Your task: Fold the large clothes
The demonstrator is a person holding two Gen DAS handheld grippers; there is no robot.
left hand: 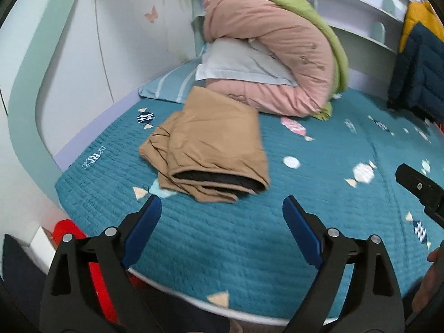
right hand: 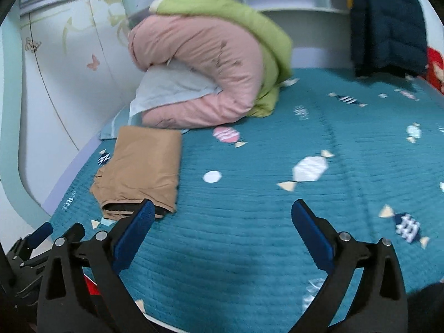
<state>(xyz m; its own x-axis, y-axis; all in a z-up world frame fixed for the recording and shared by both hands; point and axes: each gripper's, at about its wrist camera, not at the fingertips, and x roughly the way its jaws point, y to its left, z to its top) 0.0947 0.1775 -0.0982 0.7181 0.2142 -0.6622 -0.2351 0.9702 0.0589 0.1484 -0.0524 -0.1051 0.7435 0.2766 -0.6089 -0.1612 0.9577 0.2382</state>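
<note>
Folded tan garment (left hand: 205,144) lies beyond both wide-open, empty tongs: left tongs (left hand: 222,208), right tongs (right hand: 223,212)

Smooth, matt tan cloth of the folded garment (left hand: 211,149) lies on the ribbed, quilted teal bedspread (left hand: 249,238); the left gripper (left hand: 222,208) pairs matt black plastic arms with textured blue pads (left hand: 144,230).

Pink/green duvet (left hand: 272,55) on pillow (left hand: 238,63), navy jacket (right hand: 385,25) hung, prob. on headboard shelf (right hand: 299,5).
</note>
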